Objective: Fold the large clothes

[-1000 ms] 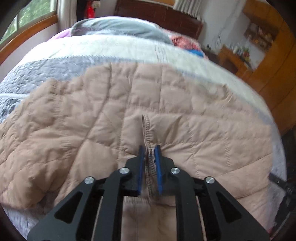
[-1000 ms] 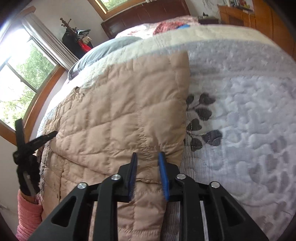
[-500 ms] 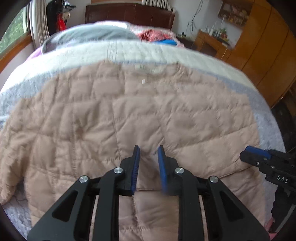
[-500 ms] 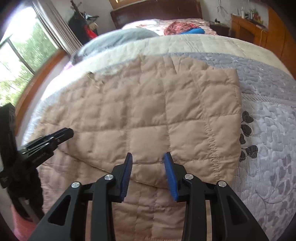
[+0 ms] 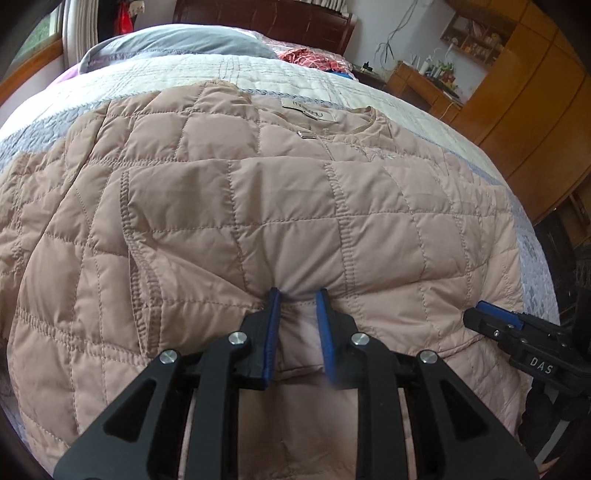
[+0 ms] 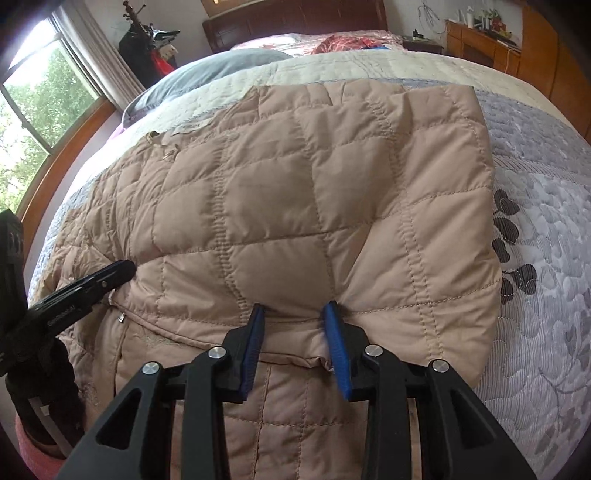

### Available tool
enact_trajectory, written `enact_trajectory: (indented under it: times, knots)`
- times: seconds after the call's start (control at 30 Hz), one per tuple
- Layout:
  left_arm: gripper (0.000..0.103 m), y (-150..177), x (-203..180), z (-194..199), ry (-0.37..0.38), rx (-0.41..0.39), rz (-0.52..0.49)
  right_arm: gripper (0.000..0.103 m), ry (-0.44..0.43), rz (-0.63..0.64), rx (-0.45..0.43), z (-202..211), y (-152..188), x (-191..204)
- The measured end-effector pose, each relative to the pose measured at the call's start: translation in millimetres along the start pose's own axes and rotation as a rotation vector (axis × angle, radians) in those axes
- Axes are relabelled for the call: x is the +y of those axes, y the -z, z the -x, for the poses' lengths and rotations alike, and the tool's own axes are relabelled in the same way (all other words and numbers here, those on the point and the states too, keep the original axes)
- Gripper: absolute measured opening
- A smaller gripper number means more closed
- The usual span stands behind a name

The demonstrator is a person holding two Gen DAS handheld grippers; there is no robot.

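Observation:
A beige quilted jacket lies spread on the bed, collar and label at the far side; it also shows in the right wrist view, with a folded layer lying on top. My left gripper is open, its blue pads at the near edge of the folded layer, holding nothing. My right gripper is open at the same folded edge further right, empty. The right gripper shows at the right edge of the left wrist view; the left gripper shows at the left of the right wrist view.
The jacket lies on a grey and cream quilted bedspread. A grey pillow and a dark headboard are at the far end. Wooden cabinets stand to the right, a window to the left.
My left gripper let go of the jacket fold it pinched and opened. Both grippers opened wider and now sit at the near edge of the folded layer.

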State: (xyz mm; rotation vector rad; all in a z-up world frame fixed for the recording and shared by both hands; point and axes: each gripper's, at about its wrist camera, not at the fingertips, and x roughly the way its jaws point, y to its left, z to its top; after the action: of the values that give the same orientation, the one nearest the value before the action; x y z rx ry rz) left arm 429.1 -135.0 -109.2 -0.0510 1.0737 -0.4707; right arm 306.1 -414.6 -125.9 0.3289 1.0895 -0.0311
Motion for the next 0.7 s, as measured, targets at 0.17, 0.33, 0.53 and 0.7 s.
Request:
enact_trajectory:
  times: [0.17,0.33,0.53,0.7]
  knots:
    - [0.034,0,13,31,0.014,-0.004,0.079,0.042,-0.108,-0.018,-0.025,30,-2,-4]
    - [0.061,27,71,109,-0.035,-0.129,0.131,0.052,-0.049,0.006,-0.127,85,19,-28]
    - [0.065,87,206,173,-0.271,-0.167,0.370,0.053,0.051,-0.039,-0.099,90,48,-77]
    - [0.065,152,324,229,-0.474,-0.198,0.662,0.053,0.049,-0.019,-0.083,79,58,-85]
